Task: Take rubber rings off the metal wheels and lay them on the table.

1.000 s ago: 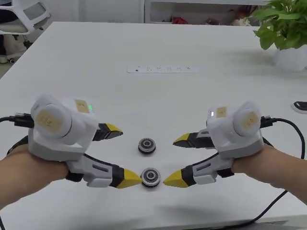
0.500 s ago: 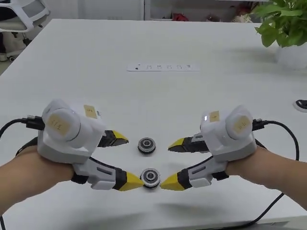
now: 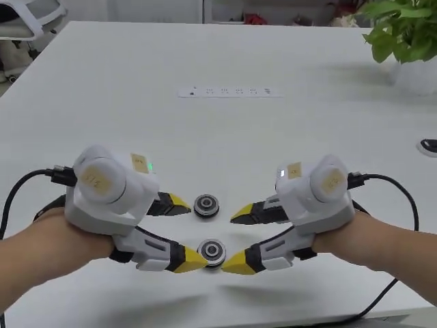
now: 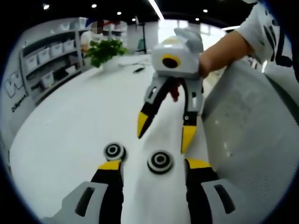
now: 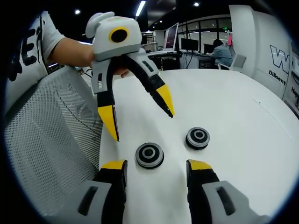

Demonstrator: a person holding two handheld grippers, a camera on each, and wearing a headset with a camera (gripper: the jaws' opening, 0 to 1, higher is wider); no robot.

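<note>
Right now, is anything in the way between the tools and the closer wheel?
No, nothing visible. The closer wheel lies on the bare table, between the tips of the open left tool and right tool. The other wheel lies farther back, apart from it.

Near wheel [image 3: 212,251], far wheel [image 3: 206,206] close, narrow gap; tabletop [image 3: 225,143] beyond open to power strip [image 3: 230,91].

Left tongs [image 3: 193,232], right tongs [image 3: 229,240]: white-grey housings, round tan sticker on each rear dome, black jaws tipped yellow, small indicator lit on top. Black cable [image 3: 34,175] off each rear. White short sleeve [image 5: 39,39], dark lettering.
</note>
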